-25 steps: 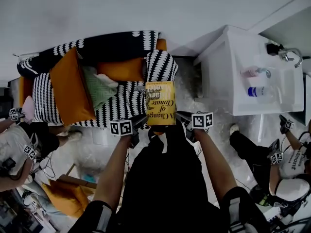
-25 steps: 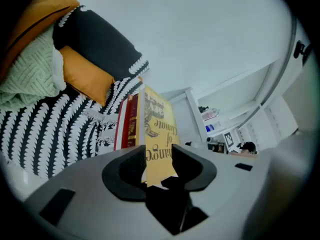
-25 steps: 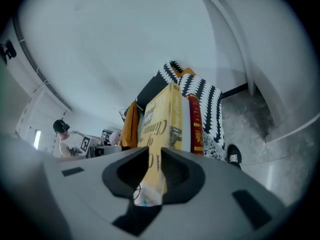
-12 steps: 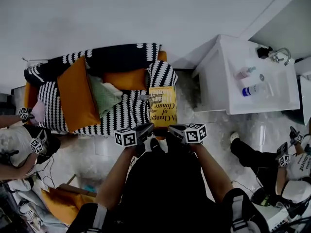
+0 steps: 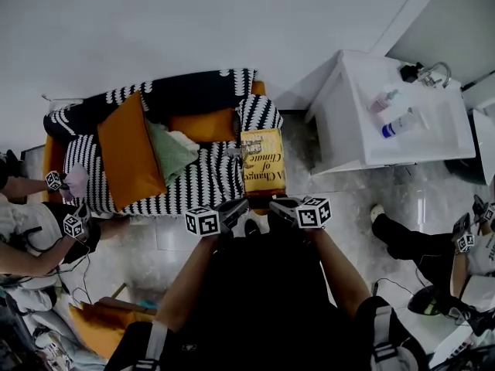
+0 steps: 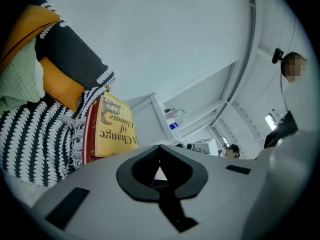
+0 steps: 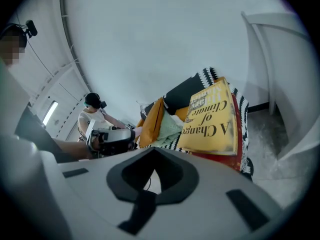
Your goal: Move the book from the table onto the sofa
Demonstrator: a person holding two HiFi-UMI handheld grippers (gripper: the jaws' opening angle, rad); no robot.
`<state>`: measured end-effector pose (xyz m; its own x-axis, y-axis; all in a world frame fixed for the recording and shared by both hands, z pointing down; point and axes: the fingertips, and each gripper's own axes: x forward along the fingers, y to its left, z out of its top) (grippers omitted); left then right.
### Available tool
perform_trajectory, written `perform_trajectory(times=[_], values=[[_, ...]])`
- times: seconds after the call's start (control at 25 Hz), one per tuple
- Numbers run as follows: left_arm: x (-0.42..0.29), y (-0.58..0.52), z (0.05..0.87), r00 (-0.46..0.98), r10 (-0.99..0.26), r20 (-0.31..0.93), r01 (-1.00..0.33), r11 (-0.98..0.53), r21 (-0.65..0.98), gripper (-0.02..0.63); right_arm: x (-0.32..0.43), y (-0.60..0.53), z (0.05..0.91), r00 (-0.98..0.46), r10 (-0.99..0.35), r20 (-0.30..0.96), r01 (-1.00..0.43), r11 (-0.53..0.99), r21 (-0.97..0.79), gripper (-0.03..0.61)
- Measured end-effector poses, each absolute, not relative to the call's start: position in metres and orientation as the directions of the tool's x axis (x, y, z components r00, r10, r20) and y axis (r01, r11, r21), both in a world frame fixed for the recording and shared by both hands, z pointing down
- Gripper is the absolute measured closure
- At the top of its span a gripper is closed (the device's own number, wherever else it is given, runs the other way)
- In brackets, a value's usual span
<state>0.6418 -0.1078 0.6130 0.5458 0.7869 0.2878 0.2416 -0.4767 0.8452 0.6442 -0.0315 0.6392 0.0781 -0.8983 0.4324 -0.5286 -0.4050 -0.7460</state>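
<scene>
While book [image 5: 261, 161] lies at sofa [image 5: 189, 182] right edge, left gripper [image 5: 240, 205], right gripper [image 5: 275, 202] pressed together, empty.

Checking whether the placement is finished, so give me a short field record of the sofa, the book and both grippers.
sofa: black-and-white patterned cover, orange cushion on the seat
book: yellow cover, lying flat and face up at the seat's right end in the head view
left gripper: shut, nothing between its jaws, short of the book
right gripper: shut, nothing between its jaws, short of the book
contact: neither gripper touches the book
task state: book rests on the sofa; placement looks done
</scene>
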Motion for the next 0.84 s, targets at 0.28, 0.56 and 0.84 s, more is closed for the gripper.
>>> perform_trajectory(times=[0.28, 0.56, 0.84], values=[[0.623, -0.108, 0.612, 0.525, 0.798, 0.297, 0.262, -0.483, 0.835, 0.603, 0.632, -0.023, 0.637, 0.111, -0.898, 0.426, -0.526, -0.417, -0.742, 0.571], [0.621, -0.103, 0.609, 0.528, 0.798, 0.290, 0.267, -0.480, 0.836, 0.603, 0.627, -0.020, 0.639, 0.096, -0.895, 0.436, -0.532, -0.416, -0.737, 0.571], [0.618, -0.098, 0.611, 0.524, 0.800, 0.293, 0.269, -0.482, 0.834, 0.603, 0.626, -0.020, 0.641, 0.073, -0.898, 0.435, -0.535, -0.403, -0.742, 0.571]])
